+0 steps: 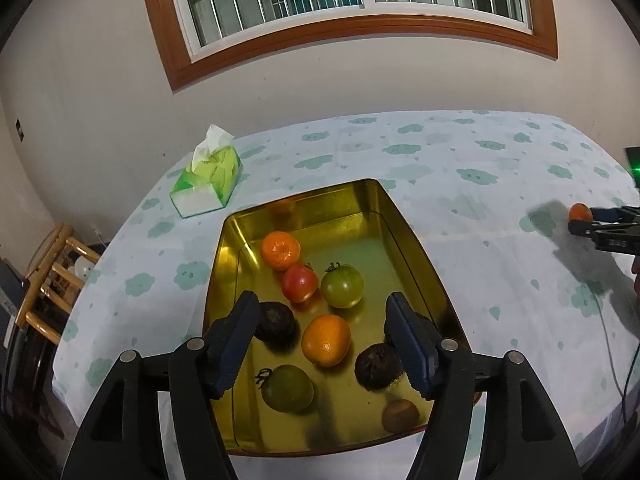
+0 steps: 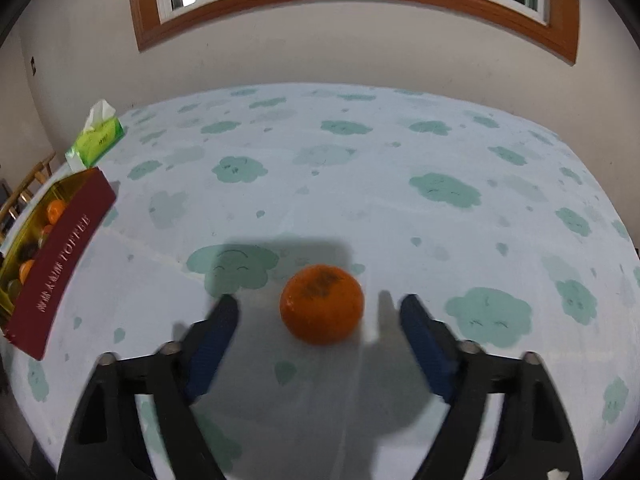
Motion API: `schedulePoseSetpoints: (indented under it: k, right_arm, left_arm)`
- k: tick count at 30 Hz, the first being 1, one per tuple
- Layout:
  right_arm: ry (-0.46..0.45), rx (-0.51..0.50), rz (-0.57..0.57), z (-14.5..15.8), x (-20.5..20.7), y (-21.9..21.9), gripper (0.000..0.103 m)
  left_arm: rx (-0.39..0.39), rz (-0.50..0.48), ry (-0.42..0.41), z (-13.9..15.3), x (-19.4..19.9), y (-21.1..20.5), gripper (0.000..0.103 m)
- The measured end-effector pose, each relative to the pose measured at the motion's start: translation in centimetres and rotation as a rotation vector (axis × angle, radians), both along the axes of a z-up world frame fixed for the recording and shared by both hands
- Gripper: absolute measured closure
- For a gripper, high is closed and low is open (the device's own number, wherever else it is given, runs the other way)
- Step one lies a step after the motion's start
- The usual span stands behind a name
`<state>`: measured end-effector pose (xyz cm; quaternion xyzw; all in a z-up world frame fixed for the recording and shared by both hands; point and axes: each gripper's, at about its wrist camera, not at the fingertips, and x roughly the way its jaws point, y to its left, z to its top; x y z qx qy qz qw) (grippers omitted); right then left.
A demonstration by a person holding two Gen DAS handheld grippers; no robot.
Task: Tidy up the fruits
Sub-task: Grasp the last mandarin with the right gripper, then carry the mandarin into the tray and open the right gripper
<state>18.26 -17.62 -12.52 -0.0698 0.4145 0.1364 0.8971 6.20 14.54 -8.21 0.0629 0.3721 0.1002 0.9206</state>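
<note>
A gold tin (image 1: 320, 210) with red outer sides (image 2: 60, 256) holds several fruits: a mandarin (image 1: 280, 250), a red tomato (image 1: 300, 283), two green tomatoes (image 1: 342, 286), an orange (image 1: 326, 340), two dark fruits (image 1: 276, 320) and a kiwi (image 1: 400, 416). My left gripper (image 1: 322, 304) hovers open over the tin with nothing gripped. A loose orange (image 2: 322, 304) lies on the cloud-print cloth to the right of the tin. My right gripper (image 2: 318, 308) straddles it, with a gap showing on each side of the fruit. The left wrist view shows that orange (image 1: 579, 213) at the right gripper's tips.
A green tissue pack (image 1: 206, 184) lies behind the tin at the table's far left. A wooden chair (image 1: 48, 276) stands off the table's left edge. A cable (image 1: 612, 344) and a dark device with a green light (image 1: 632, 164) are at the right. The wall and a window are behind.
</note>
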Motion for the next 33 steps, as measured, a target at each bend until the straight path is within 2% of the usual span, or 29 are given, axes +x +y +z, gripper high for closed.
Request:
schedulePoseSetpoints:
  k: [1, 7, 11, 14, 21, 23, 27, 30, 33]
  right_arm:
    - [0.029, -0.022, -0.005, -0.6, 0.6, 0.2, 0.05]
    - [0.018, -0.019, 0.0, -0.9, 0.6, 0.3, 0.064]
    - [0.012, 0.006, 0.009, -0.3, -0.2, 0.5, 0.065]
    - [-0.023, 0.075, 0.075, 1.7, -2.1, 2.4, 0.065]
    - [-0.048, 0.23, 0.292, 5.5, -6.4, 10.5, 0.065]
    - [-0.04, 0.263, 0.339, 6.0, -7.2, 12.7, 0.065]
    - [-0.032, 0.308, 0.415, 6.7, -8.5, 17.2, 0.065]
    - [-0.022, 0.32, 0.437, 6.6, -8.6, 19.7, 0.065]
    - [-0.004, 0.318, 0.436, 6.0, -8.3, 21.7, 0.065]
  left_arm:
    - [0.004, 0.0, -0.002, 0.1, 0.0, -0.1, 0.036]
    - [0.005, 0.002, -0.007, 0.4, 0.1, 0.0, 0.034]
    - [-0.003, 0.006, -0.007, 0.5, 0.0, 0.2, 0.034]
    - [-0.016, 0.015, -0.014, 0.8, -0.2, 0.5, 0.034]
    - [-0.029, 0.045, -0.034, 1.2, -1.1, 1.7, 0.033]
    - [-0.039, 0.058, -0.044, 1.3, -1.4, 2.4, 0.033]
    - [-0.064, 0.088, -0.065, 1.4, -2.1, 3.9, 0.022]
    - [-0.089, 0.094, -0.088, 1.7, -2.8, 5.0, 0.021]
    - [-0.073, 0.113, -0.099, 1.7, -3.1, 5.6, 0.02]
